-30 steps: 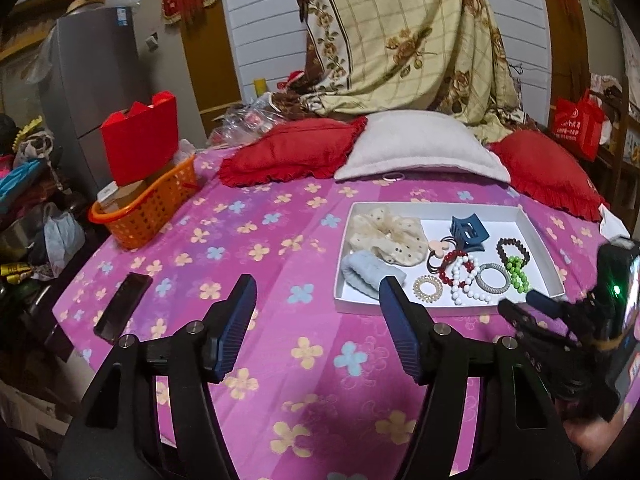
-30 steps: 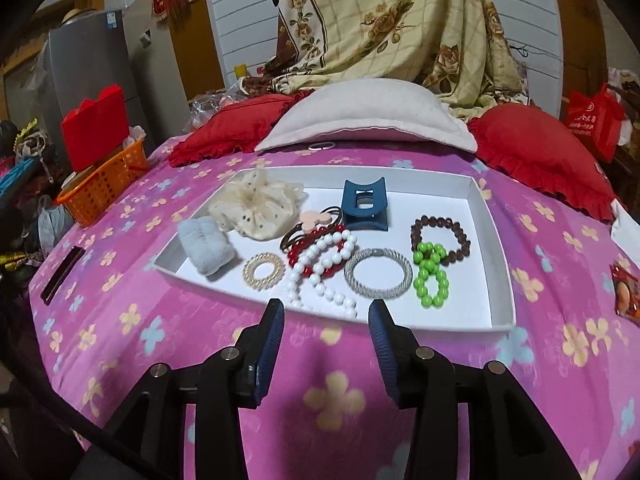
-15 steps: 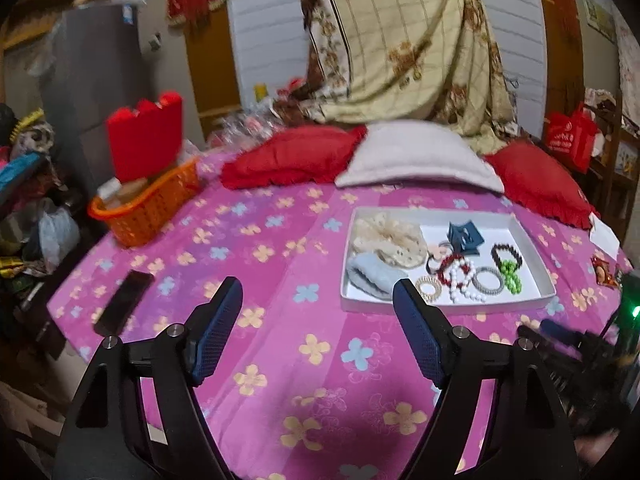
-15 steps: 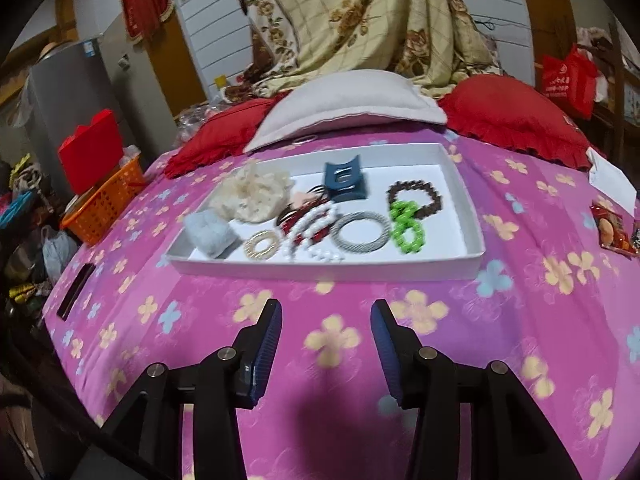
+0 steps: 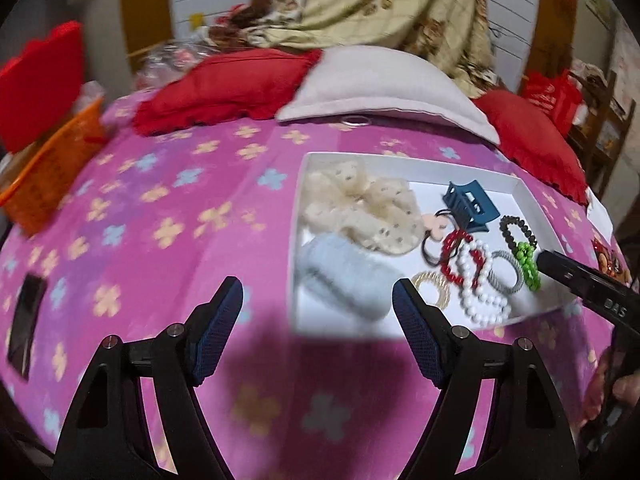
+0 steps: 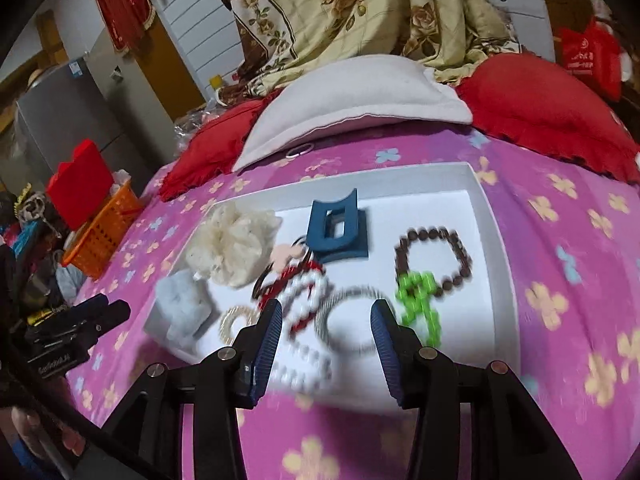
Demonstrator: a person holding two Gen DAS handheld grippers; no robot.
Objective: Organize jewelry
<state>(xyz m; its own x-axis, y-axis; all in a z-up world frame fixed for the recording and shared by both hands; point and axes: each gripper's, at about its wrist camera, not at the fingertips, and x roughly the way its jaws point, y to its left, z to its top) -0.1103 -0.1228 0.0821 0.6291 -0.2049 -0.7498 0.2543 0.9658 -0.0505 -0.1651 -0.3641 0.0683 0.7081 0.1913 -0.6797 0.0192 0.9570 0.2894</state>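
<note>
My right gripper (image 6: 324, 344), jaws spread and empty, hovers low in the frame over the silver ring bracelet (image 6: 352, 320), likely lining up a pick. My left gripper (image 5: 318, 320), jaws also spread, waits lower center beside the white tray (image 5: 298, 208) on the bed. The tray holds bead bracelets, scrunchies and a blue hair claw (image 6: 338, 232) at center.

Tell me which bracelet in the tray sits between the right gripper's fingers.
The silver-grey ring bracelet, framed by the open right gripper; the white pearl strand lies left, the green beads right.
</note>
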